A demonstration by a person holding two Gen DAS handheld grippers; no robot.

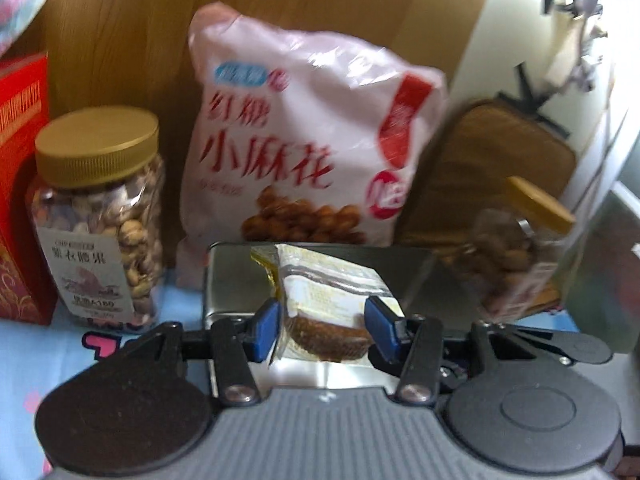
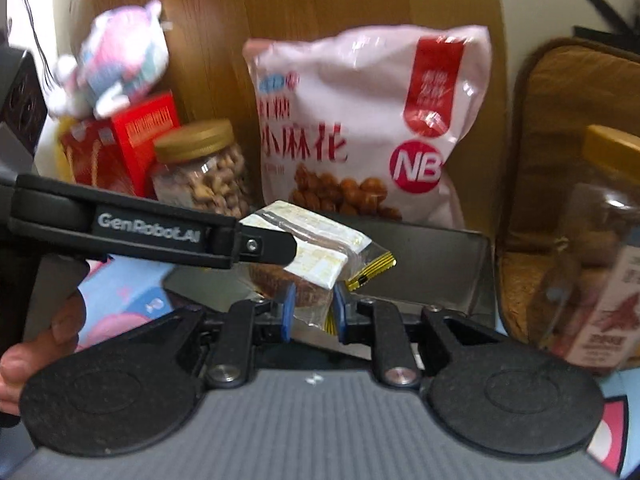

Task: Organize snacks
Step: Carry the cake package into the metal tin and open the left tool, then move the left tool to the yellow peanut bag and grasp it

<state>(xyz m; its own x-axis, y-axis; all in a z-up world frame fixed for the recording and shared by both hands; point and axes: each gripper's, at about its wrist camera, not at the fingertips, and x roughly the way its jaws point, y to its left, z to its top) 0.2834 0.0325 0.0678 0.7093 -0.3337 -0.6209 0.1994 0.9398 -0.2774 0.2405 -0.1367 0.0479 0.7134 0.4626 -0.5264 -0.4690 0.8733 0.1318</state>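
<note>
A small wrapped cake (image 1: pixel 328 304), white and clear wrapper with a brown cake inside, hangs over an open metal tin (image 1: pixel 232 276). My left gripper (image 1: pixel 326 322) has its blue pads either side of the packet, whether they press on it is unclear. In the right wrist view my right gripper (image 2: pixel 314 312) is shut on the same packet (image 2: pixel 316 256) over the tin (image 2: pixel 460 272), and the left gripper's black body (image 2: pixel 152 232) reaches in from the left.
A big pink snack bag (image 1: pixel 304 148) leans on a wooden panel behind the tin. A nut jar with gold lid (image 1: pixel 100 216) and a red box (image 1: pixel 20 184) stand left. Another jar (image 2: pixel 600 248) and a brown cushion (image 2: pixel 560 120) are right. A plush toy (image 2: pixel 116 60) sits on the box.
</note>
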